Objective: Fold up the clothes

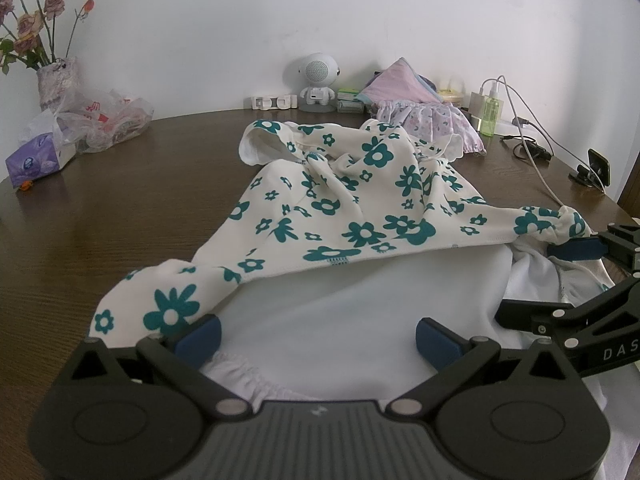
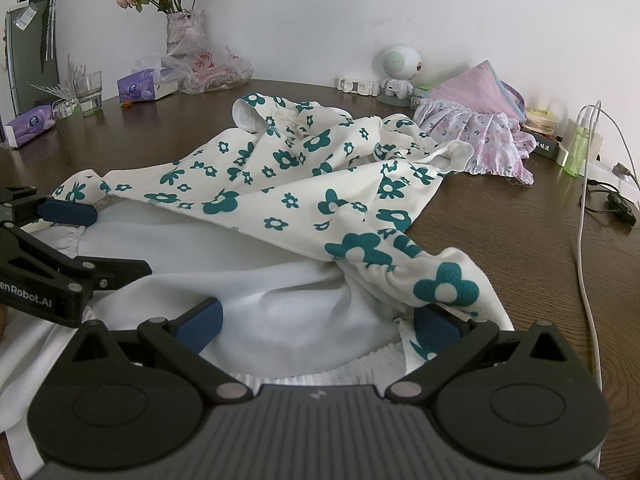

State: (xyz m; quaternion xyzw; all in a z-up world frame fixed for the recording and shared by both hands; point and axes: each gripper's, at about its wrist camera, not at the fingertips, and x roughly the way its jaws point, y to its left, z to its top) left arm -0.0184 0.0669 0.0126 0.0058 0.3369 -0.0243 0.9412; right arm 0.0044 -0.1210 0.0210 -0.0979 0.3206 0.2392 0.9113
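Brown wooden table (image 1: 120, 216) is carrying the flowered garment (image 1: 360, 208), which I am spreading for its first fold. My left gripper (image 1: 318, 334) and right gripper (image 2: 320, 322) are gaping wide at its near hem, gripping nothing. Next probably comes pinching both corners; bare wood is lying left of the garment, cables (image 2: 588, 184) crowding its right.
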